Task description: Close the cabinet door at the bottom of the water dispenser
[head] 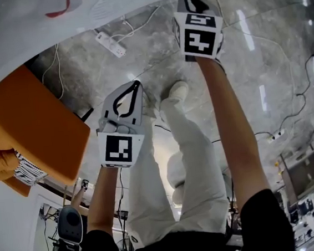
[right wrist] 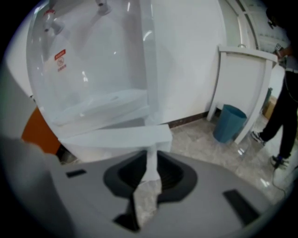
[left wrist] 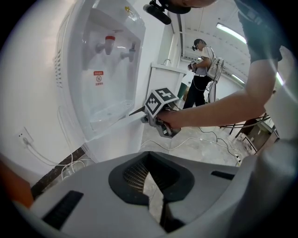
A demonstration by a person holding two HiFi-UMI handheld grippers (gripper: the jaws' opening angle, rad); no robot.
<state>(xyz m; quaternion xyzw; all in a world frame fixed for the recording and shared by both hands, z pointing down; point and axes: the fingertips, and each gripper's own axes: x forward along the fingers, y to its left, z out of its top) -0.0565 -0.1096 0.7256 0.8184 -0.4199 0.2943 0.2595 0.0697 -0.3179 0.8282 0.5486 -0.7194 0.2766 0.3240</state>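
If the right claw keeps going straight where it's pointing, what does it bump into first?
The white cabinet door: its edge sits between the jaws of the right claw, seemingly pinched there. Just behind the door stands the water dispenser.

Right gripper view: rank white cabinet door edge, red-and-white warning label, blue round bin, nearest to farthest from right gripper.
1. White cabinet door edge, between the jaws.
2. Red-and-white warning label, upper left, on dispenser.
3. Blue round bin, right, on floor.

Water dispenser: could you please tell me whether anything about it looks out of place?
Yes: the cabinet door at its bottom stands swung open rather than shut, its edge between the right gripper's jaws.
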